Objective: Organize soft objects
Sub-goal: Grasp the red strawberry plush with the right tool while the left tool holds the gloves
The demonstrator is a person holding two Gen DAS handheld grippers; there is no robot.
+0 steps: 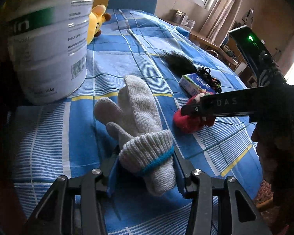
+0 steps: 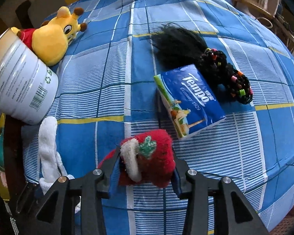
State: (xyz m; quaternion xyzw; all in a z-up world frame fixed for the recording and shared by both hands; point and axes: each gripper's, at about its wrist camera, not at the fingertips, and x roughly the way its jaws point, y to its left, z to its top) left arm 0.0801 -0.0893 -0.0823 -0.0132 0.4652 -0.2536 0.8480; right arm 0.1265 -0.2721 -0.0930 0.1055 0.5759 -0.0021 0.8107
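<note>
Knit glove (image 1: 139, 121), white with a blue band at the cuff, fills the left wrist view: its cuff end sits between the blue pads of the left gripper (image 1: 145, 168), which press it from both sides, and its fingers lie forward of the tips on the blue checked cloth (image 1: 54, 146). Being loose knit, it should weigh almost nothing, sag wherever it is not held and give under the pads; the thick ribbed cuff looks the surest place to grip. Ahead of the left finger stands a white tin (image 1: 49, 45) with a yellow plush toy (image 1: 97, 23) behind it. To the right of the glove, the right gripper (image 1: 192, 107) comes down onto a red sock (image 1: 188, 122).

From the right wrist, that red sock (image 2: 149, 156), bunched, with a white cuff and a green motif, lies between the right gripper's (image 2: 147, 174) pads, which are closed against its sides. It looks plush and springy, so a grip through the middle of the bundle should keep it together. Beyond the right finger lie a Tempo tissue pack (image 2: 192, 99) and a black hairpiece (image 2: 188, 45) with beads.
</note>
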